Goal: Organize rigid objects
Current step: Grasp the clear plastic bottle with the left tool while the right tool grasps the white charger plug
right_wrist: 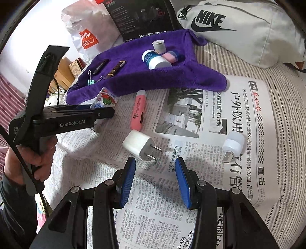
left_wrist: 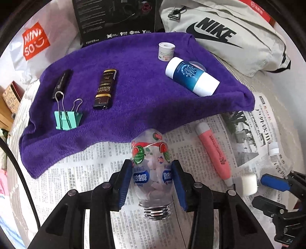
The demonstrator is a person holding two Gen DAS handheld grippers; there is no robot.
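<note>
My left gripper point(left_wrist: 152, 179) is shut on a clear plastic bottle with a watermelon label point(left_wrist: 152, 162), its threaded neck toward the camera, over the newspaper point(left_wrist: 95, 162) just in front of the purple towel point(left_wrist: 133, 76). On the towel lie a green binder clip point(left_wrist: 67, 119), a black pen-like stick point(left_wrist: 62, 83), a brown lighter point(left_wrist: 105, 89), a blue and white cup point(left_wrist: 192, 78) and a white tape roll point(left_wrist: 166, 51). My right gripper point(right_wrist: 155, 178) is open and empty, just short of a white plug charger point(right_wrist: 138, 144). A pink highlighter point(right_wrist: 138, 109) lies beyond it.
A white USB lamp point(right_wrist: 233, 144) lies on the newspaper at the right. A Nike bag point(right_wrist: 239, 28), a black box point(right_wrist: 141, 17) and a Miniso bag point(right_wrist: 86, 32) stand behind the towel. The left gripper's body point(right_wrist: 63, 118) shows at the left of the right wrist view.
</note>
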